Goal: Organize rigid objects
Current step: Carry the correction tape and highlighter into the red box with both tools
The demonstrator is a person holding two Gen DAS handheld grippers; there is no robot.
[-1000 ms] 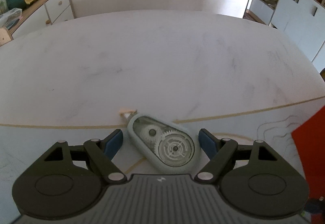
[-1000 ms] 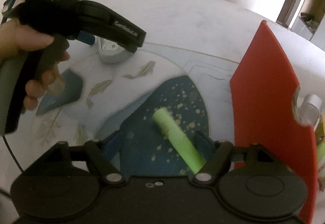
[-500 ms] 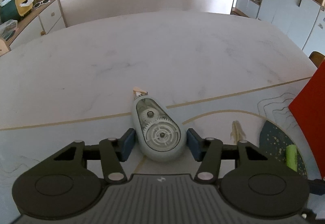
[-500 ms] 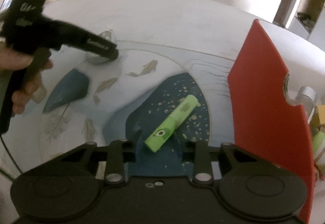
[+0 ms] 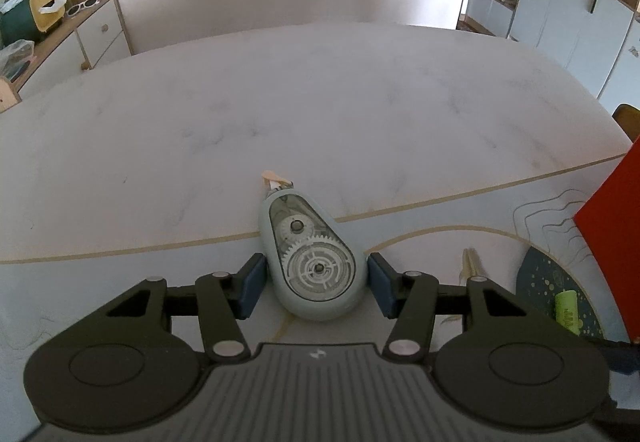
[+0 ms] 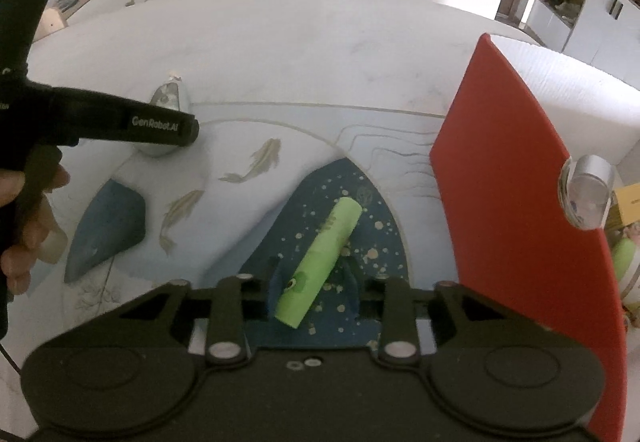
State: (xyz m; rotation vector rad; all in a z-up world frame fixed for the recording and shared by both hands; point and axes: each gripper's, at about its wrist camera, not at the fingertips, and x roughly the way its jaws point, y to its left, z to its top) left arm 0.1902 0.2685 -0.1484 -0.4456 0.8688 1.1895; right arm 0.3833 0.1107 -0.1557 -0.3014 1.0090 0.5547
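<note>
left gripper [image 5: 315, 284]: fingers open astride correction tape dispenser [image 5: 312, 260] flat on worktop, long axis pointing far | right gripper [image 6: 310, 288]: fingers open flanking green highlighter [image 6: 320, 260], axis far-right, near end between pads.

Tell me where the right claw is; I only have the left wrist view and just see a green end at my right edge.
Observer: The right claw straddles the green highlighter, which lies on the dark blue patch of the mat. I cannot tell if the pads press it.
Operator: Which way does it point?
Observer: Its far end angles toward the red board; its near end sits between the fingers.
Operator: Anything behind that board?
Observer: A clear, silver-capped item shows through a notch in the board's edge.
</note>
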